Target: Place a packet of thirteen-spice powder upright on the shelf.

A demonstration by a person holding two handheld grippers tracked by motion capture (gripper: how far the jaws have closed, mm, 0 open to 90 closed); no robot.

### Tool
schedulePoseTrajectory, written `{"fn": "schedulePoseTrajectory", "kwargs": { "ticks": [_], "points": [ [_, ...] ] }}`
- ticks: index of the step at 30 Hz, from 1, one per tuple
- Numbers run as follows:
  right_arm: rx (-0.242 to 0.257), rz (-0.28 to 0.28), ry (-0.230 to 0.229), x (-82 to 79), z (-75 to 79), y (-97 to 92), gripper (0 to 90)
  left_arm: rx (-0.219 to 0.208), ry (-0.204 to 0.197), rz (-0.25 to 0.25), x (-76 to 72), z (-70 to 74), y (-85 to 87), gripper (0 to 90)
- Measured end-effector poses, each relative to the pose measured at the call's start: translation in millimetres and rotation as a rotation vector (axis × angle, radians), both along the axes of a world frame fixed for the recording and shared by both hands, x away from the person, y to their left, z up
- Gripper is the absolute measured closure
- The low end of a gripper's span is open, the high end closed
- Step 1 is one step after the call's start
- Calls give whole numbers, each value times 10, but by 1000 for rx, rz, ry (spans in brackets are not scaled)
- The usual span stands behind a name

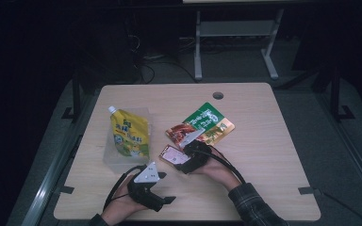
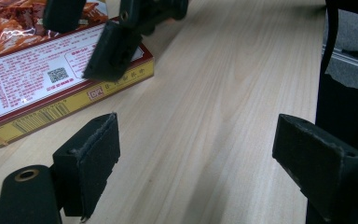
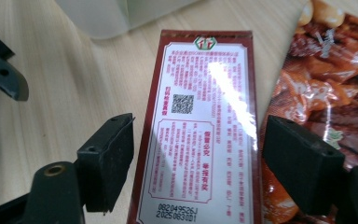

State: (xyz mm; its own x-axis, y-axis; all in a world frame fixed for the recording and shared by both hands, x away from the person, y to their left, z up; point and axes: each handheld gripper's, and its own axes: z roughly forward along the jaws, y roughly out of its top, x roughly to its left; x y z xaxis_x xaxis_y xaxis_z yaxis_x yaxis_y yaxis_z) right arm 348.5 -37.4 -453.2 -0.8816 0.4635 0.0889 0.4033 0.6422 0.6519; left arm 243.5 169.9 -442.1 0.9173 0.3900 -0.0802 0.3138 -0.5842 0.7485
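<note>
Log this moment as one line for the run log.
right gripper: open, straddling red packet, not pressing | left gripper: open over bare table | yellow spout pouch: in clear tray

Colours on the pale wood-grain bench (image 1: 264, 155)

Dark red box (image 3: 200, 135) with a white printed label; yellow pouch (image 1: 129, 136); green and brown packet (image 1: 207, 123); black hand-held gripper (image 1: 187, 157).

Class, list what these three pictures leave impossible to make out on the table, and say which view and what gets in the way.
- Small red packet: its near end is cut off by the bottom edge of the right gripper view; glare washes out part of the print.
- Same packet in the high view: partly covered by the right tool.
- Clear container: its inside is hidden by the yellow spouted pouch.
- Green-and-brown pouch: lettering too small in the high view.
</note>
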Motion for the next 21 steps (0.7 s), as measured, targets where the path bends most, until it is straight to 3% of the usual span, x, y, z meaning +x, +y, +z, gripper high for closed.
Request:
{"fn": "schedulePoseTrajectory", "kwargs": {
  "ticks": [8, 21],
  "points": [
    [-44, 3, -4, -9, -80, 55, 283, 1, -1, 2, 3, 6, 5, 141],
    [-31, 27, -6, -81, -1, -89, 316, -4, -4, 6, 10, 19, 22, 142]
  ]
}}
